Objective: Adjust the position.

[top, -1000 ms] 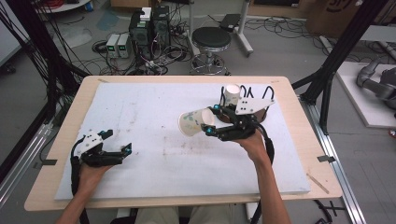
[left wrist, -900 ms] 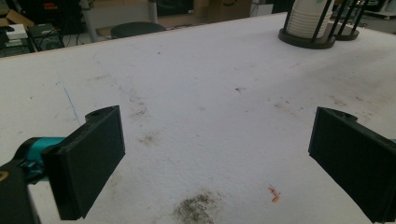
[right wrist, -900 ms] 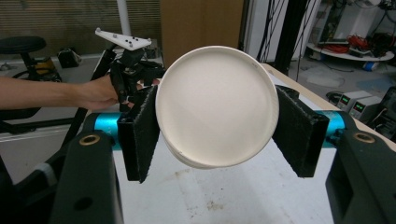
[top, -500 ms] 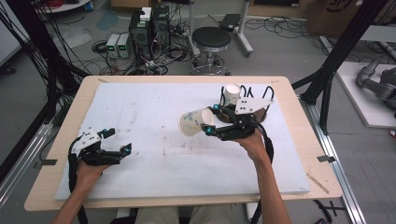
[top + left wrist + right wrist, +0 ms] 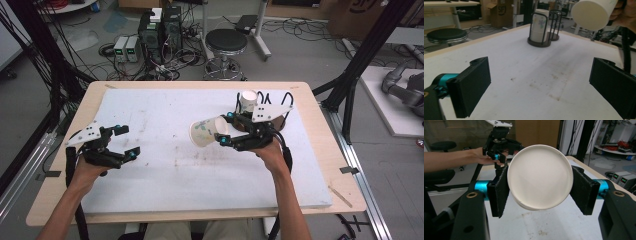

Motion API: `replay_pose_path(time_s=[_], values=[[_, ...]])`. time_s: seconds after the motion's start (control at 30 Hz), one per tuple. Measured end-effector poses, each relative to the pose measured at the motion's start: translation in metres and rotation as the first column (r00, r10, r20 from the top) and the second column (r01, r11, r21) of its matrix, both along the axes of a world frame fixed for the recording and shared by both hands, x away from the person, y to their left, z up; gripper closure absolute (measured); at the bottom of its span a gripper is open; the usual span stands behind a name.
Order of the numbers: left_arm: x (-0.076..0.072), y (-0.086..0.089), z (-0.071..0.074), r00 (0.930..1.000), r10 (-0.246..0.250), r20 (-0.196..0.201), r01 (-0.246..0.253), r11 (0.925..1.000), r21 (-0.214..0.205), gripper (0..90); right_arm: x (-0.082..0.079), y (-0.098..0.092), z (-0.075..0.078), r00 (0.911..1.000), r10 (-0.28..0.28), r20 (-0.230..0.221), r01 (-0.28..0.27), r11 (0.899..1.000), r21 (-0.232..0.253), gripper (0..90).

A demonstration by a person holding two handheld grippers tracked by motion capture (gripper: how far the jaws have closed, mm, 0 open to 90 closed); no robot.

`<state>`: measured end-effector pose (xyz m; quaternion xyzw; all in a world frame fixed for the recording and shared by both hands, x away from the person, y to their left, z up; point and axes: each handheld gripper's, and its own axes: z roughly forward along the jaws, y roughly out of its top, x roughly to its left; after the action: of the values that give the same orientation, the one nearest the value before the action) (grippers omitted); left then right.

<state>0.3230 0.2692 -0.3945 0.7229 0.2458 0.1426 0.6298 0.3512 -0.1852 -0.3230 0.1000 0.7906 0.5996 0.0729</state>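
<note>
My right gripper is shut on a white paper cup with a faint green print. It holds the cup on its side above the mat, base pointing left. In the right gripper view the cup's round base sits squeezed between both black pads. My left gripper hovers open and empty over the mat's left part. Its jaws stand wide apart in the left gripper view, where the held cup hangs at the top right. A stack of cups stands in a black wire holder.
A second, empty wire holder stands right beside the full one, near the table's far right. A stained white mat covers most of the wooden table. Behind the table are a stool and cabled equipment on the floor.
My left gripper has lifted off the mat and moved slightly toward the middle, jaws still open. The right gripper and its cup have stayed where they were.
</note>
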Motion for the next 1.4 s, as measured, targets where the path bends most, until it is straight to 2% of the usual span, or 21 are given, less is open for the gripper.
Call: replay_pose_path(time_s=[0.1, 0.3, 0.37, 0.4, 0.43, 0.53, 0.67, 0.87, 0.97, 1.07, 1.1, 1.3, 1.4], values=[[0.002, -0.005, 0.006, 0.9990, -0.044, 0.005, 0.044, 0.9990, -0.004, 3.7, 0.000, 0.001, 0.000, 0.9998, 0.017, -0.005, -0.017, 1.000, 0.008, 37.1], [0.005, -0.019, 0.013, 0.9913, -0.131, 0.003, 0.131, 0.9913, 0.010, 3.7, 0.001, 0.003, 0.000, 0.9993, 0.036, -0.009, -0.036, 0.999, 0.013, 37.1], [0.007, -0.024, 0.015, 0.9856, -0.169, -0.001, 0.169, 0.9856, 0.003, 3.7, 0.000, 0.003, 0.001, 0.9988, 0.047, -0.014, -0.047, 0.999, 0.013, 37.1], [0.008, -0.027, 0.017, 0.9780, -0.209, -0.004, 0.209, 0.9780, 0.004, 3.7, 0.000, 0.004, 0.001, 0.9987, 0.049, -0.014, -0.049, 0.999, 0.015, 37.1], [0.009, -0.031, 0.018, 0.9733, -0.230, -0.001, 0.230, 0.9733, 0.008, 3.7, 0.000, 0.004, 0.001, 0.9985, 0.053, -0.016, -0.053, 0.998, 0.014, 37.2], [0.012, -0.039, 0.023, 0.9639, -0.266, -0.002, 0.266, 0.9633, 0.033, 3.6, 0.000, 0.006, 0.001, 0.9980, 0.061, -0.016, -0.061, 0.998, 0.009, 37.1], [0.016, -0.048, 0.030, 0.9573, -0.289, 0.006, 0.289, 0.9569, 0.031, 3.7, -0.001, 0.007, 0.000, 0.9966, 0.080, -0.019, -0.080, 0.997, 0.010, 37.1], [0.021, -0.059, 0.039, 0.9362, -0.351, 0.010, 0.351, 0.9361, 0.023, 3.7, -0.002, 0.008, 0.001, 0.9944, 0.104, -0.019, -0.104, 0.995, 0.011, 37.2], [0.023, -0.065, 0.041, 0.9357, -0.352, 0.023, 0.352, 0.9359, 0.021, 3.7, -0.002, 0.010, 0.000, 0.9937, 0.110, -0.020, -0.110, 0.994, 0.003, 37.1], [0.025, -0.072, 0.042, 0.9284, -0.371, 0.020, 0.371, 0.9286, 0.015, 3.6, -0.002, 0.012, 0.000, 0.9927, 0.119, -0.020, -0.119, 0.993, 0.001, 37.1], [0.025, -0.075, 0.043, 0.9223, -0.386, 0.020, 0.386, 0.9224, 0.021, 3.6, -0.002, 0.012, 0.000, 0.9922, 0.123, -0.018, -0.123, 0.992, 0.001, 37.1], [0.027, -0.095, 0.047, 0.9018, -0.431, 0.024, 0.431, 0.9022, 0.011, 3.7, -0.003, 0.015, 0.000, 0.9908, 0.134, -0.019, -0.134, 0.991, -0.005, 37.2], [0.028, -0.104, 0.050, 0.8968, -0.442, 0.025, 0.442, 0.8971, 0.017, 3.7, -0.003, 0.016, -0.001, 0.9904, 0.137, -0.016, -0.137, 0.991, -0.001, 37.1]])
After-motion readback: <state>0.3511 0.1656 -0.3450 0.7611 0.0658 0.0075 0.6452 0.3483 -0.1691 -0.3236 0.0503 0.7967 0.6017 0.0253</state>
